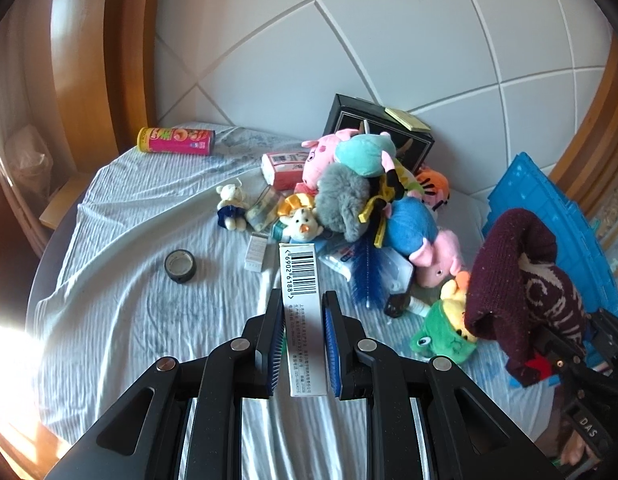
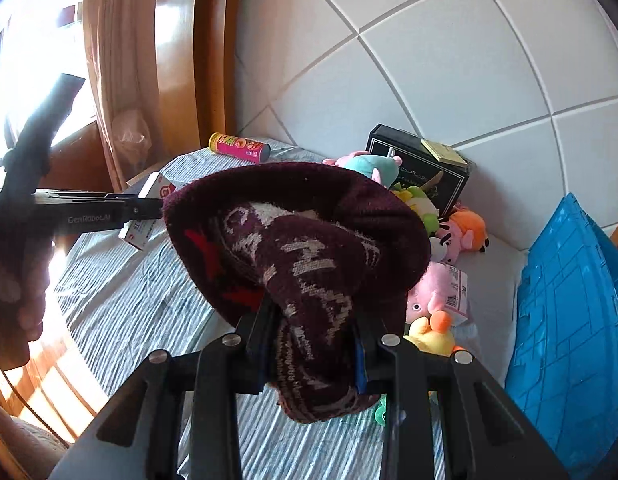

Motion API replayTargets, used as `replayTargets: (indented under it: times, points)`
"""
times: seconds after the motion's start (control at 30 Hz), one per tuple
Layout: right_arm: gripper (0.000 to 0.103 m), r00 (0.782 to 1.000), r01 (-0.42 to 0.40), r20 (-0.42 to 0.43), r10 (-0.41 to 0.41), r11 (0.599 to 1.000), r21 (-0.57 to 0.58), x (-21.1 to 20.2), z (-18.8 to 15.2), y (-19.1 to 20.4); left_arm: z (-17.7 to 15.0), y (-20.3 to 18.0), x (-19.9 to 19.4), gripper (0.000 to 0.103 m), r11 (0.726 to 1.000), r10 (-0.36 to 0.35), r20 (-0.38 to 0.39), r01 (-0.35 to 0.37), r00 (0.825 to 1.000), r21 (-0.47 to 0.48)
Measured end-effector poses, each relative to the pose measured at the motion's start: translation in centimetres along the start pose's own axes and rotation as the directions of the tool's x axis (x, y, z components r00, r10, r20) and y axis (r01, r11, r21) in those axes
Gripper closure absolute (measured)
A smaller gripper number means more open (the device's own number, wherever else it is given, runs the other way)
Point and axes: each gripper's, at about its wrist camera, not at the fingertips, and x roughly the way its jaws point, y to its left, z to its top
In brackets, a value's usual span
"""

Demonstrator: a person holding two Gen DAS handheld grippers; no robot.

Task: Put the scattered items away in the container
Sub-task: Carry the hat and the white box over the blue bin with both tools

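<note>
Scattered items cover a bed (image 1: 121, 208) spread with a pale striped sheet, and most lie loose; the container, a blue plastic crate (image 2: 565, 320), stands at the right edge of the bed beside the padded headboard, and its inside is not visible, so whether anything has gone in cannot be told. Two things are in hand; the left tool (image 1: 303, 304) is clamped on a slim white carton (image 1: 299, 280), held above the sheet, and the right tool (image 2: 315, 316) is clamped on a dark maroon knitted hat (image 2: 297, 240) with pale lettering, also lifted clear and near the crate. By my judgement the tidying is at an early stage; both things need carrying to the crate, and the heap is untouched. Left on the bed: a pile of plush toys (image 1: 369, 196), among them pink pigs; a small white teddy (image 1: 231, 206); a roll of dark tape (image 1: 180, 266); a pink snack tube (image 1: 176, 141) lying on its side near the far corner; a red and white packet (image 1: 283, 166); a black box (image 1: 379, 128) against the headboard. Writing: the carton's barcode reads "6902" and "6188", its small print illegible; the left tool's side, seen from the right wrist camera, reads "GenRobot.AI"; the hat's lettering cannot be made out.
</note>
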Motion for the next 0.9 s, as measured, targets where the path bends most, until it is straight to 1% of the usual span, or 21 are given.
replayTargets:
  times: [0.2,0.4,0.7,0.9]
  points:
    - [0.073,0.999,0.017,0.029,-0.018,0.999,0.042,-2.4,0.1,-2.3,0.8,-2.4,-1.6,0.085,0.998,0.052,0.029,-0.053,0.998,0.038]
    - [0.073,0.998,0.013,0.061,-0.016,0.998,0.056,-5.0,-0.1,-6.0,1.6,-6.4,-3.5,0.085,0.993,0.105,0.071,-0.108,0.992,0.048]
    - [0.073,0.993,0.001,0.119,-0.01,0.997,0.078,-8.6,-1.9,-13.3,2.0,-14.4,-5.6,0.085,0.983,0.156,0.121,-0.166,0.98,0.079]
    - [0.073,0.987,0.016,0.158,-0.034,0.994,0.11,-11.4,-3.7,-18.8,2.4,-20.6,-6.4,0.085,0.98,0.15,0.162,-0.168,0.975,0.105]
